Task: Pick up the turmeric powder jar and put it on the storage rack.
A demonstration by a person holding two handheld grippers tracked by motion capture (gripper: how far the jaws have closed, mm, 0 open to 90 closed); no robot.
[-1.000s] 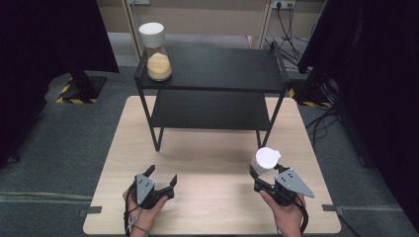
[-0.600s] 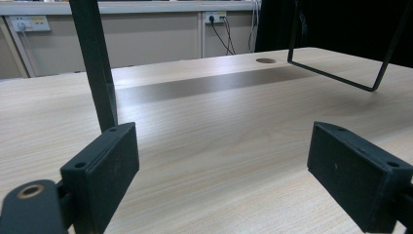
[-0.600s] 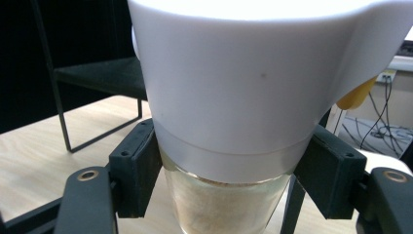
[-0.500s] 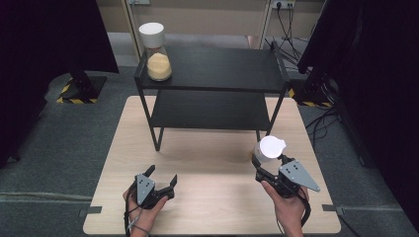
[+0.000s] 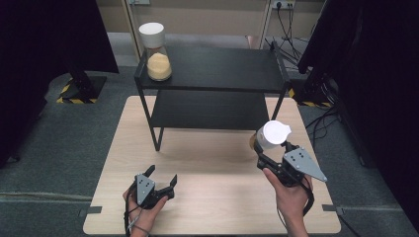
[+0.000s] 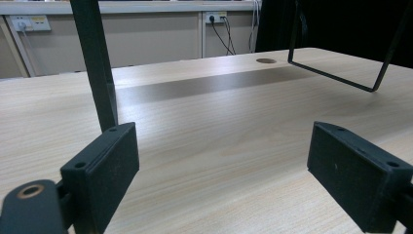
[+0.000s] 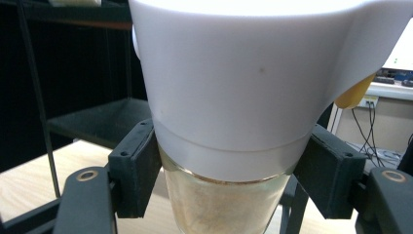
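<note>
right jaws clamped on a white-lidded jar, left jaws spread with nothing between them

the jaws of the right gripper (image 5: pixel 264 157) are closed against a jar (image 5: pixel 271 137). in the right gripper view the two black pads press its sides just where the white lid (image 7: pixel 253 73) meets the glass, and tan powder shows through the glass below the lid. in the high view this jar sits at the lower right of the frame, its white top just in front of the right front leg of the black shelf unit (image 5: pixel 212 69), over the pale wooden table (image 5: pixel 217 163). whether its base touches the table cannot be told. the right hand (image 5: pixel 291 190) grips the tool from the bottom edge of the frame.

the jaws of the left gripper (image 5: pixel 162 178) stand wide apart and hold nothing. in the left gripper view bare tabletop lies between the pads (image 6: pixel 104 165), with a black shelf leg (image 6: pixel 97 63) rising at the upper left of that frame. the left hand (image 5: pixel 143 212) rests low at the lower left of the high view, well apart from the right one.

a second jar (image 5: pixel 155 54), also white-lidded and holding tan powder, stands upright on the top shelf at its left end, in the upper left of the high view.
</note>
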